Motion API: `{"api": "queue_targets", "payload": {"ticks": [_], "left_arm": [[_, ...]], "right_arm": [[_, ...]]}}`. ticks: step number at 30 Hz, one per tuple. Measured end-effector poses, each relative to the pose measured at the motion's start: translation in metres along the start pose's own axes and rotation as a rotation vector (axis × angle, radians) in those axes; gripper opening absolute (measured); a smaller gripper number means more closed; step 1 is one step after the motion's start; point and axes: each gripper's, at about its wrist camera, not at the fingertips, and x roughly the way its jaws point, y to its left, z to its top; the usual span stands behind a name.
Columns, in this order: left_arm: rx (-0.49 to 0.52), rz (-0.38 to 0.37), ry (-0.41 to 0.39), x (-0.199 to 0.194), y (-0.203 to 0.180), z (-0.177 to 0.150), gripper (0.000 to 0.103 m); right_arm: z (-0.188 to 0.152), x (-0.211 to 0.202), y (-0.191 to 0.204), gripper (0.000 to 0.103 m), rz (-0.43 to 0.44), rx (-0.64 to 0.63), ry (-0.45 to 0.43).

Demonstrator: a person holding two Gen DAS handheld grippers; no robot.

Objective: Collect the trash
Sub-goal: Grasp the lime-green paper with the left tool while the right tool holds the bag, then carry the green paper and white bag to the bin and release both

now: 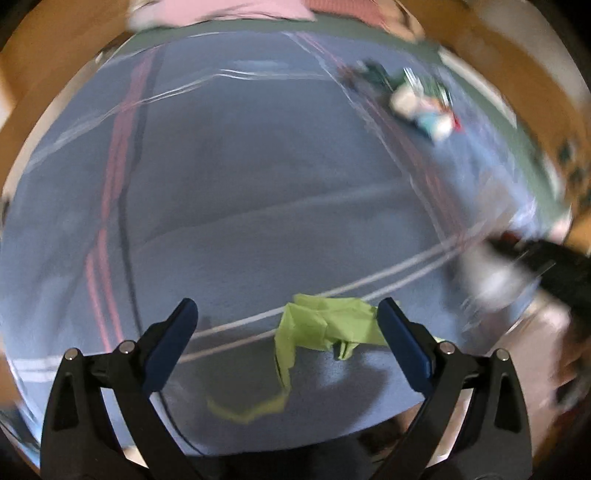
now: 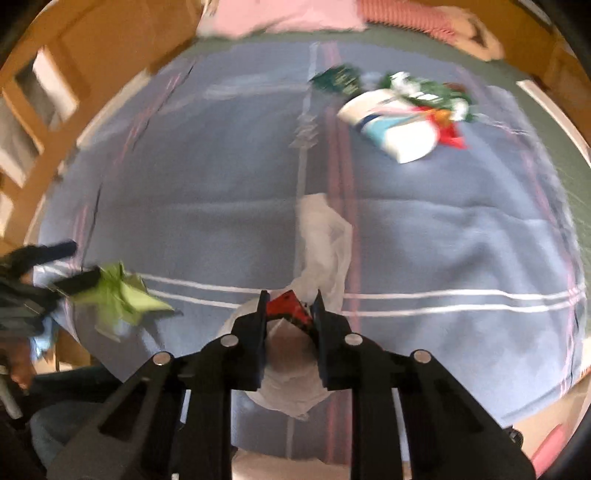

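A crumpled lime-green paper (image 1: 325, 325) lies on the blue blanket, touching the right finger of my left gripper (image 1: 286, 314), which is open above it. It also shows in the right wrist view (image 2: 122, 295) next to the left gripper (image 2: 55, 273). My right gripper (image 2: 290, 301) is shut on a red wrapper (image 2: 286, 308) above a white plastic bag (image 2: 321, 236). A pile of wrappers and a white-and-blue pack (image 2: 399, 125) lies far right; it also shows in the left wrist view (image 1: 424, 110).
The blue striped blanket (image 2: 443, 229) covers a bed with a green sheet (image 2: 569, 155) under it. Pink and striped cloth (image 2: 288, 14) lies at the far end. Wooden furniture (image 2: 44, 96) stands at the left. The bed's near edge is below the grippers.
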Motion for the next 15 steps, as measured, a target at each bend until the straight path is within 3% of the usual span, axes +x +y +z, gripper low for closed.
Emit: {"api": "queue_targets", "payload": {"ticks": [1, 4, 6, 8, 11, 15], "left_arm": [[0.074, 0.036, 0.034, 0.013, -0.013, -0.001, 0.097], [0.138, 0.021, 0.072, 0.026, -0.026, -0.001, 0.092], [0.133, 0.004, 0.095, 0.031, -0.025, -0.001, 0.078], [0.136, -0.010, 0.112, 0.036, -0.025, -0.001, 0.071], [0.214, -0.017, 0.100, 0.035, -0.039, -0.002, 0.044], [0.320, 0.080, 0.067, 0.029, -0.062, -0.003, 0.030]], "right_arm": [[-0.004, -0.012, -0.009, 0.022, 0.009, 0.023, -0.023], [-0.014, -0.042, -0.027, 0.022, 0.030, 0.090, -0.093], [-0.022, -0.060, -0.036, 0.022, 0.047, 0.124, -0.128], [-0.031, -0.076, -0.044, 0.022, 0.053, 0.161, -0.173], [-0.043, -0.090, -0.048, 0.022, 0.045, 0.198, -0.227], [-0.053, -0.101, -0.062, 0.022, 0.065, 0.248, -0.250]]}}
